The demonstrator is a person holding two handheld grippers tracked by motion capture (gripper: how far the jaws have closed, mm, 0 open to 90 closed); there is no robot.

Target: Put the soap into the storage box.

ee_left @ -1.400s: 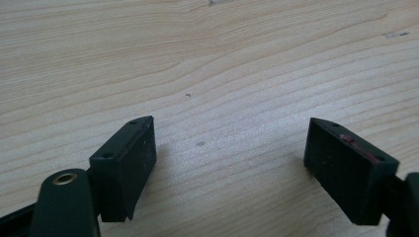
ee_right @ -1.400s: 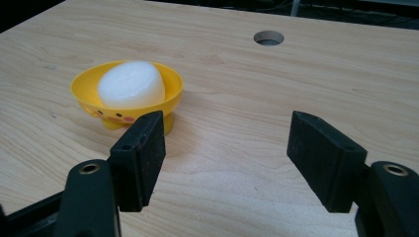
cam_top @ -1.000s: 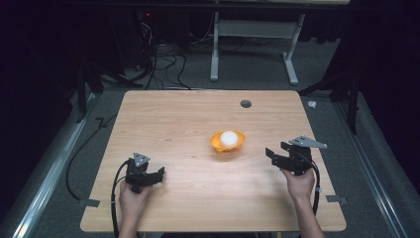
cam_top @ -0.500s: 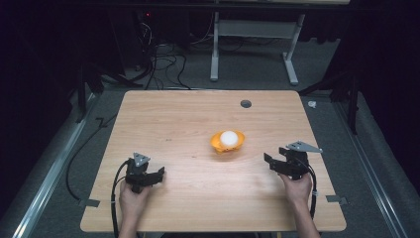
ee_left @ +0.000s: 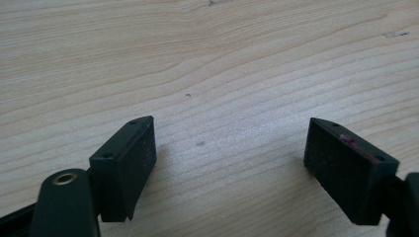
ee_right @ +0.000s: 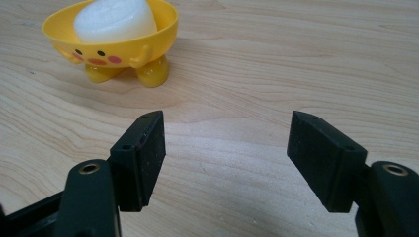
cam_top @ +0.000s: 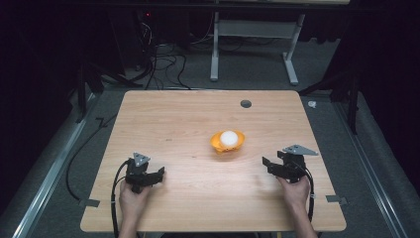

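Just ahead of right gripper (ee_right: 225, 163): yellow bowl (ee_right: 111, 47)

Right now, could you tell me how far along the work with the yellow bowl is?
Done: a white lump sits in the yellow bowl, which stands on the table. In hand: nothing; the right tongs face the bowl, open and short of it, and the left tongs gape over bare wood. Left: any grasp at all.
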